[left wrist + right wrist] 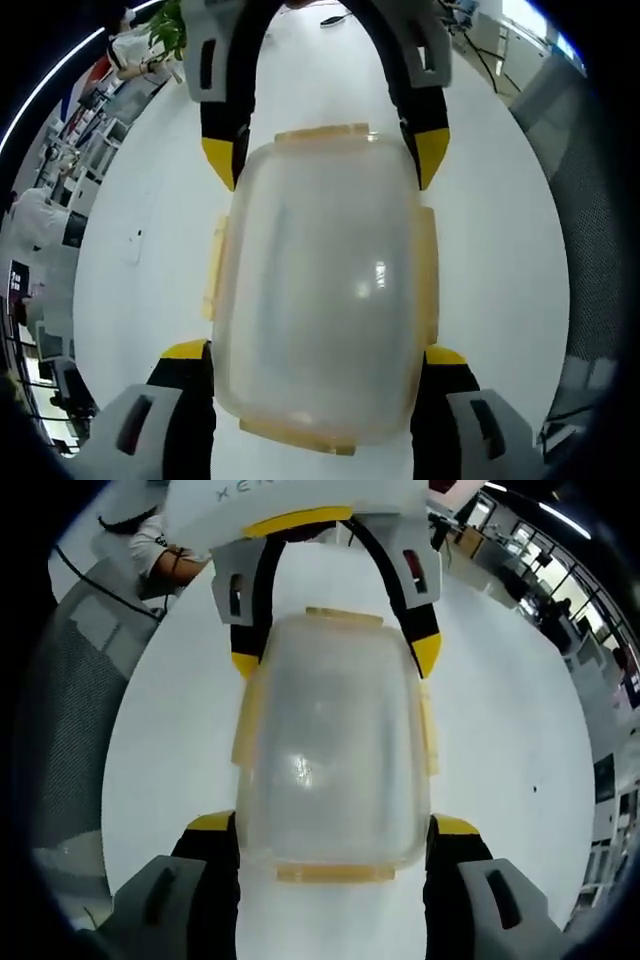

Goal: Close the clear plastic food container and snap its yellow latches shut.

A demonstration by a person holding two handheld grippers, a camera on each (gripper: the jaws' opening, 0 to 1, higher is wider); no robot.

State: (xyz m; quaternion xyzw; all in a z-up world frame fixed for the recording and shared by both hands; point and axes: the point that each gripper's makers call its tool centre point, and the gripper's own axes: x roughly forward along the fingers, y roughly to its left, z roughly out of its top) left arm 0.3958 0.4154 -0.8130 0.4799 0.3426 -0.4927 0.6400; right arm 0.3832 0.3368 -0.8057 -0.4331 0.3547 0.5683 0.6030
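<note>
The clear plastic food container [320, 290] lies on the white table [140, 300] with its domed clear lid on top. Pale yellow latches [322, 133] line all of its sides and lie close against the rim. My left gripper [315, 352] grips the near end, its yellow-tipped jaws pressed to both sides. My right gripper [325, 158] holds the far end the same way. From the opposite side, the container [335, 760] sits between my right gripper [332, 824] near me and my left gripper [335, 656] beyond it.
The round white table [520, 740] spreads on every side of the container. Grey mesh chairs [590, 230] [75, 710] stand at its edge. A person's hand [165, 545] shows behind the far gripper. A green plant [168, 25] and office desks [40, 220] lie beyond.
</note>
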